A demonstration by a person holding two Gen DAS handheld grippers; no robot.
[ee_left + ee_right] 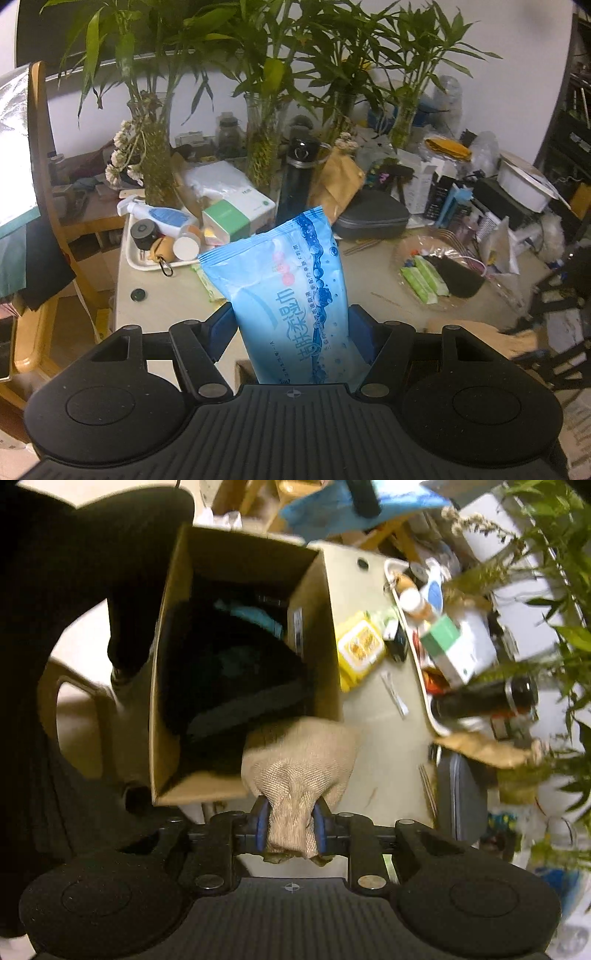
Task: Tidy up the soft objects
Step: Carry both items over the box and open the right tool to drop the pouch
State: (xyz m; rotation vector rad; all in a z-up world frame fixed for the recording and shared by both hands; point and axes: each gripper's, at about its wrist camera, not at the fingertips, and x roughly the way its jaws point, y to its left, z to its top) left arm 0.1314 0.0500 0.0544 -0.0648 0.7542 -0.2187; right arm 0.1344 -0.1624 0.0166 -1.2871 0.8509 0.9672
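Observation:
My left gripper [291, 332] is shut on a blue pack of wet wipes [291, 284] and holds it upright above the table [369, 273]. My right gripper [291, 825] is shut on a beige burlap pouch [299, 760] just above the near corner of an open cardboard box [321, 602]. The box holds dark fabric items [229, 672] and something teal [255, 616]. The blue pack also shows blurred at the top of the right wrist view [332, 506]. A beige edge at the lower right of the left wrist view may be the pouch [480, 332].
The table is crowded: vases of bamboo [262, 147], a black flask [299, 177], a white tray of bottles [162, 236], a grey case [373, 218], a green-white box [236, 218], green packets on a plate [424, 277]. A yellow pack [358, 650] lies beside the box.

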